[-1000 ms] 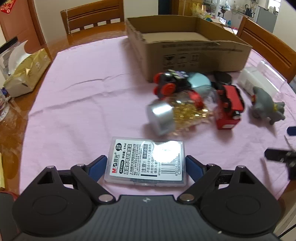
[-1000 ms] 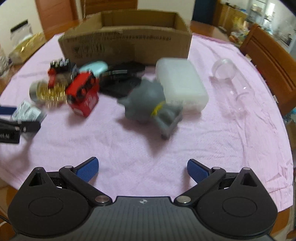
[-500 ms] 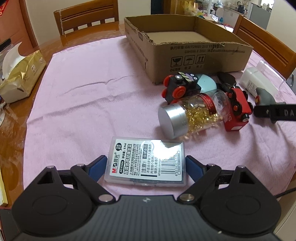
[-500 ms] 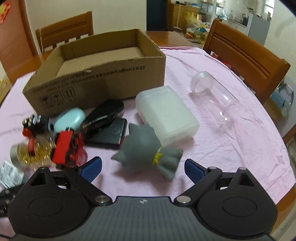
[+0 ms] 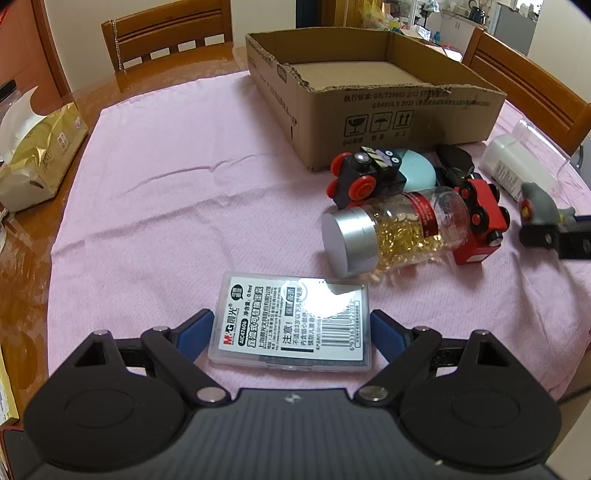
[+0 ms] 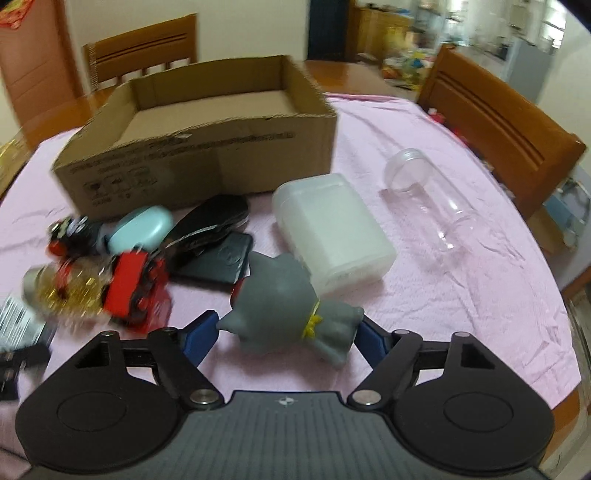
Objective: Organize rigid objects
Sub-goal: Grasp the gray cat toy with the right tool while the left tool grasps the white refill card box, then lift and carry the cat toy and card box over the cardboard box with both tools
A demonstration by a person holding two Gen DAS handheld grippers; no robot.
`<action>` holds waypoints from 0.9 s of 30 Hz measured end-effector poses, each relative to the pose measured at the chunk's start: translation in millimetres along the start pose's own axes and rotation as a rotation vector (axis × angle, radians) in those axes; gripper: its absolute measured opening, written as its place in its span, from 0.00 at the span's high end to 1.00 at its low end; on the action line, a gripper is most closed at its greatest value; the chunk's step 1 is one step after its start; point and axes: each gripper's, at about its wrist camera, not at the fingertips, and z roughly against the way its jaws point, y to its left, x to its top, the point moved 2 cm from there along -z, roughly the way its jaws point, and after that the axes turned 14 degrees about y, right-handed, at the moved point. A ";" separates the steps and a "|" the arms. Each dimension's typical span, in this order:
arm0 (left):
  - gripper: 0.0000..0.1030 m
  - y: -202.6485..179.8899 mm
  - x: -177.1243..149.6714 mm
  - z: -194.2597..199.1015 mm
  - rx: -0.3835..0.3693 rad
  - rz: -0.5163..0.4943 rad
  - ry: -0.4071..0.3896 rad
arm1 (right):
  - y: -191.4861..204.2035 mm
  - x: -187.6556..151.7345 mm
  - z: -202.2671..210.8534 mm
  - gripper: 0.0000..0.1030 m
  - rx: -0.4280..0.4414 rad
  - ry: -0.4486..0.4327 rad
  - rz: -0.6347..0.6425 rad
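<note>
My left gripper [image 5: 291,334] is open, its blue fingertips on either side of a flat clear stationery case [image 5: 291,325] with a white label, lying on the pink cloth. My right gripper [image 6: 286,334] is open around a grey rubber cat toy [image 6: 288,299] lying on its side; whether the tips touch it I cannot tell. An open, empty cardboard box [image 5: 373,96] stands at the back, also in the right wrist view [image 6: 207,147]. A jar of gold capsules [image 5: 391,236], a red toy train [image 5: 480,225] and a black toy engine [image 5: 365,177] lie in front of it.
A white plastic box [image 6: 328,232], a clear empty bottle [image 6: 428,199], a teal case [image 6: 142,229] and black cases [image 6: 214,240] lie by the cardboard box. A tissue pack [image 5: 37,158] sits at the left. Wooden chairs [image 5: 166,33] surround the table.
My right gripper has moved forward, so the grey cat toy now lies between its fingertips. The left gripper has stayed around the stationery case.
</note>
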 end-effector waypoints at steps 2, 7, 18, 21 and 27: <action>0.13 0.4 0.5 0.3 -0.004 0.001 0.004 | -0.2 -3.3 2.5 0.21 0.000 0.016 0.030; 0.13 -0.3 1.3 -0.5 0.004 0.001 0.006 | -2.8 -8.0 6.3 0.24 0.022 0.024 0.066; 0.13 -0.7 2.4 -1.4 0.006 0.002 0.006 | 1.8 0.4 -0.3 0.16 -0.003 0.010 0.044; 0.14 -0.4 3.0 -1.5 0.003 -0.003 0.005 | 7.9 2.9 -7.0 0.16 -0.055 0.006 0.059; 0.14 1.6 4.2 -0.9 -0.007 -0.012 0.010 | 6.0 2.1 -8.7 0.25 -0.108 -0.002 0.079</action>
